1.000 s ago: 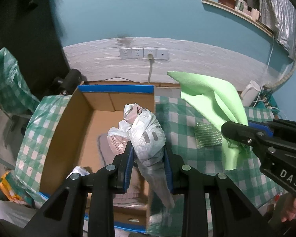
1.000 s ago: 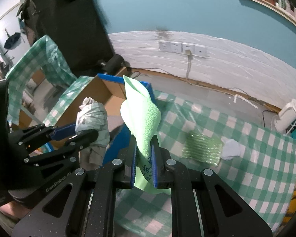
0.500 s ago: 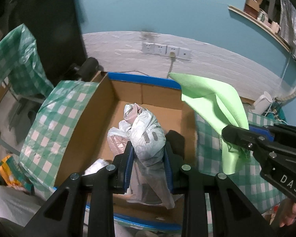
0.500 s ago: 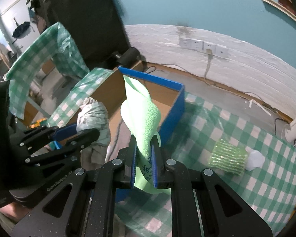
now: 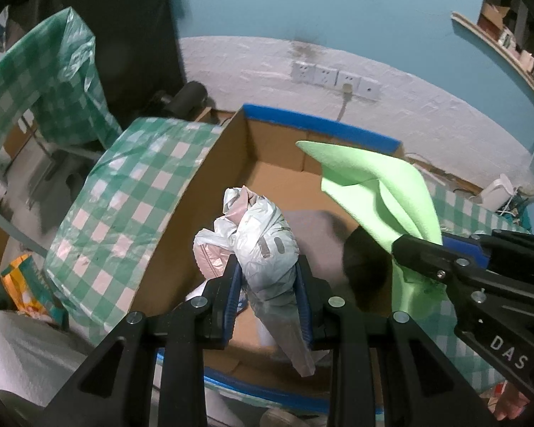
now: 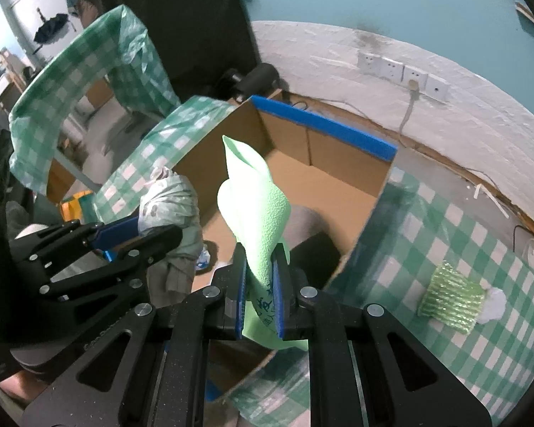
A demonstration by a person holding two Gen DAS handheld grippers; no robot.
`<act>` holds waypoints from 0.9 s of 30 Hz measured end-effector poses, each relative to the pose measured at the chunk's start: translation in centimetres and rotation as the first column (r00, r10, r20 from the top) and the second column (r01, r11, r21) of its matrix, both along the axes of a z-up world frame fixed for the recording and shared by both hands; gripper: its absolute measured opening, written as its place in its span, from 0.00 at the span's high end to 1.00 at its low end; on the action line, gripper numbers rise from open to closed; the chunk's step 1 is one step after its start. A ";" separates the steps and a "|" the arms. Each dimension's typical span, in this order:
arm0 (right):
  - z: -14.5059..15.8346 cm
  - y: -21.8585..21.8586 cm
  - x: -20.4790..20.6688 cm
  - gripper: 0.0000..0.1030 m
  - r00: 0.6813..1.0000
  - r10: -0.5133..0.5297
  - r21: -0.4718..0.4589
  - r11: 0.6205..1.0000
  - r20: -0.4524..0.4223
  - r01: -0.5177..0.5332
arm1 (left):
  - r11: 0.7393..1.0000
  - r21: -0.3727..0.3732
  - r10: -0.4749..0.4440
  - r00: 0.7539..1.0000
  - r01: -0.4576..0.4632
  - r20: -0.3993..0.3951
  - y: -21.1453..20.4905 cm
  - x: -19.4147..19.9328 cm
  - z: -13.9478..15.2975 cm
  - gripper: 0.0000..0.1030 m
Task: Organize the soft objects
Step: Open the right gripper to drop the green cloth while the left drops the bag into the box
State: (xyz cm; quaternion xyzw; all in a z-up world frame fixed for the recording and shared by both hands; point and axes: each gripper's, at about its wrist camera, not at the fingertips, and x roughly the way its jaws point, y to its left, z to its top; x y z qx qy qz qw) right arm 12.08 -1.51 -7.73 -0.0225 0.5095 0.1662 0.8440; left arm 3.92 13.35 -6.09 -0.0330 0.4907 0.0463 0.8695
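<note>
My left gripper [image 5: 267, 277] is shut on a crumpled grey-white plastic bag [image 5: 263, 242] and holds it above the open cardboard box [image 5: 210, 178] with blue-taped rims. My right gripper [image 6: 260, 274] is shut on a folded light-green foam sheet [image 6: 254, 206], also held over the box [image 6: 338, 185]. The green sheet shows at the right of the left wrist view [image 5: 381, 192]. The bag shows at the left of the right wrist view [image 6: 171, 206]. A grey cloth [image 5: 313, 220] lies on the box floor.
A green bubble-wrap piece [image 6: 448, 299] and a white scrap [image 6: 495, 302] lie on the green-checked tablecloth [image 6: 445, 235] right of the box. Wall sockets [image 5: 334, 78] are behind. A checked plastic cover [image 5: 46, 82] hangs at the left. An orange packet [image 5: 21, 284] lies low left.
Both grippers have moved left with their loads, from over the tablecloth to over the open box. The box now fills the middle of both views.
</note>
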 end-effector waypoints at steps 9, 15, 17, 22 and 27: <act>-0.9 1.0 0.5 0.81 0.999 0.020 -0.002 1.000 -0.027 -0.020 | 0.999 0.027 0.047 0.999 -0.047 -0.024 1.1 0.0 -0.7 0.41; -0.4 0.7 0.3 0.51 1.000 -0.009 -0.006 1.000 -0.006 0.009 | 0.997 0.043 0.057 0.998 -0.057 -0.001 1.2 -0.3 -0.1 0.34; -0.2 0.3 0.2 0.49 1.000 -0.018 -0.006 1.000 0.002 0.018 | 0.998 0.049 0.050 0.999 -0.051 0.003 1.0 -0.3 -0.1 0.33; 0.4 -1.2 -0.1 0.44 0.999 -0.048 -0.015 0.999 0.024 0.049 | 0.998 0.062 0.024 1.000 -0.025 0.019 0.1 -0.3 0.4 0.31; 0.9 -2.8 -0.7 0.43 0.996 -0.080 -0.014 0.997 0.035 0.081 | 0.997 0.072 -0.004 0.999 0.001 0.035 -1.2 -0.4 0.9 0.31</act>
